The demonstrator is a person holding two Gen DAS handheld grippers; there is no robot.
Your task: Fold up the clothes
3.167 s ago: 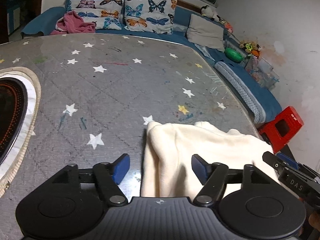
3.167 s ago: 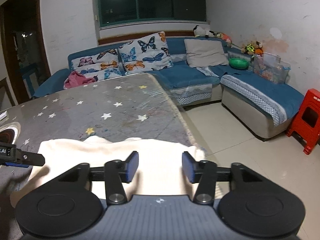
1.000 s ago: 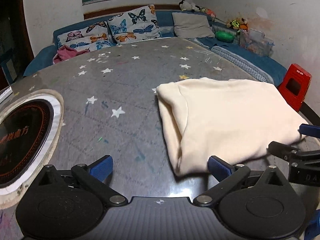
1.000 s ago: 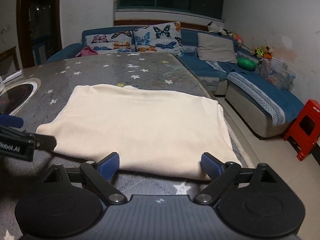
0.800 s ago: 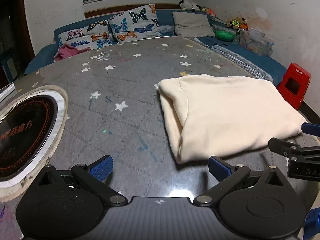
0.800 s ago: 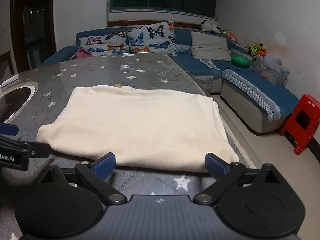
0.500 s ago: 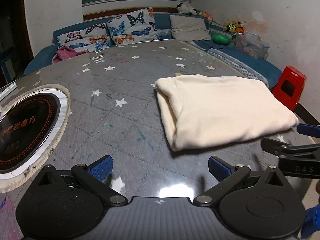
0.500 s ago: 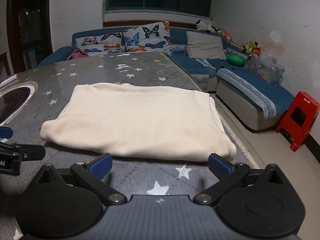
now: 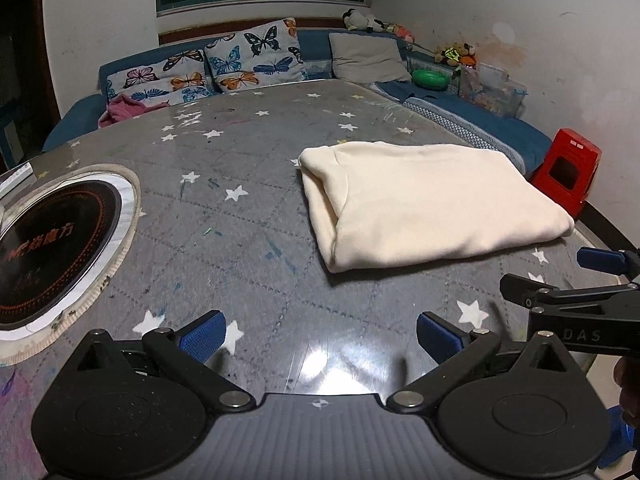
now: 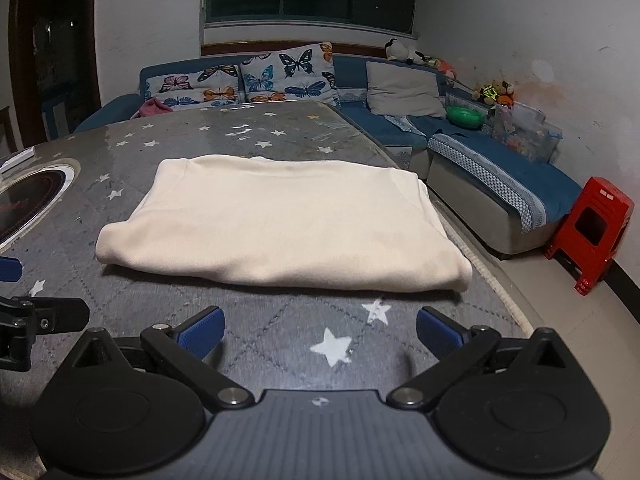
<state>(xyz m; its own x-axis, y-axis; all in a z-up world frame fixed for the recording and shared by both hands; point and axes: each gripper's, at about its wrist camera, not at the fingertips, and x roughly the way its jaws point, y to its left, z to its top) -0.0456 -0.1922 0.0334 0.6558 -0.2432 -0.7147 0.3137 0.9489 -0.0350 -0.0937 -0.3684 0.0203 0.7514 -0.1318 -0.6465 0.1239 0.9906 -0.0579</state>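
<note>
Left gripper point(image 9: 318, 335): black matte frame, blue ribbed pads point(image 9: 202, 336), spread wide, empty, hovering over glossy surface point(image 9: 224, 240). Right gripper point(image 10: 320, 330): same build, also spread wide, nothing between its fingers, clear of the cloth. Surface was grey, quilted-pattern, printed with white stars, under a shiny clear cover catching a light glare. Cream garment point(image 10: 280, 224) lay folded into a soft, thick rectangle, fleecy-looking, rounded fold edges, flat on the surface near its right edge, just ahead of the right gripper, well ahead and right of the left one. Round black inset plate point(image 9: 48, 248) with pale rim sat far left.
</note>
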